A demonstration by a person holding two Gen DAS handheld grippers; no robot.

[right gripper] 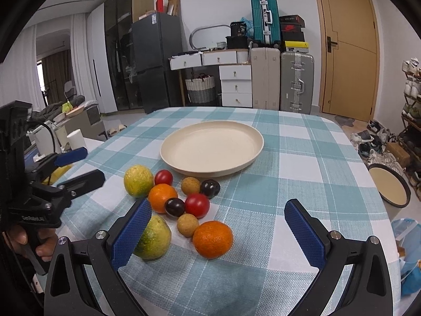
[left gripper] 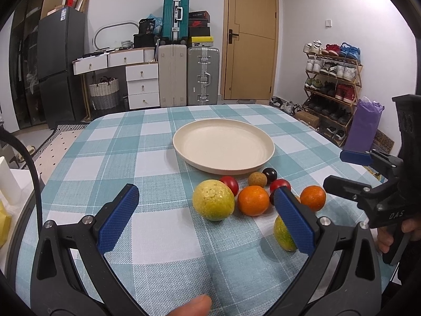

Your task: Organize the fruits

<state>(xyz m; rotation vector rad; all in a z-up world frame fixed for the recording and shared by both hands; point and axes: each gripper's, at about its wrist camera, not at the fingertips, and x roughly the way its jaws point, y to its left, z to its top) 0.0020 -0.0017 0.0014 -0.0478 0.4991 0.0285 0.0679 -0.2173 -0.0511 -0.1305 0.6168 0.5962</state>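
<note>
A cream plate (left gripper: 223,146) (right gripper: 211,147) lies on the checked table, with nothing on it. In front of it sits a cluster of fruit: two yellow-green citrus (left gripper: 213,203) (right gripper: 154,238), two oranges (left gripper: 253,200) (right gripper: 212,239), two red tomatoes (right gripper: 196,205), two dark plums (right gripper: 174,207) and two tan longans (right gripper: 187,225). My left gripper (left gripper: 208,216) is open and empty, low over the table just before the cluster. My right gripper (right gripper: 218,230) is open and empty, with the near orange between its fingers' line. Each gripper also shows in the other's view (left gripper: 352,173) (right gripper: 79,166).
The table's checked cloth (right gripper: 289,163) stretches wide to the right of the fruit. A second round dish (right gripper: 389,185) stands off the table's right edge. Suitcases, drawers, a fridge and a shoe rack (left gripper: 331,84) line the walls behind.
</note>
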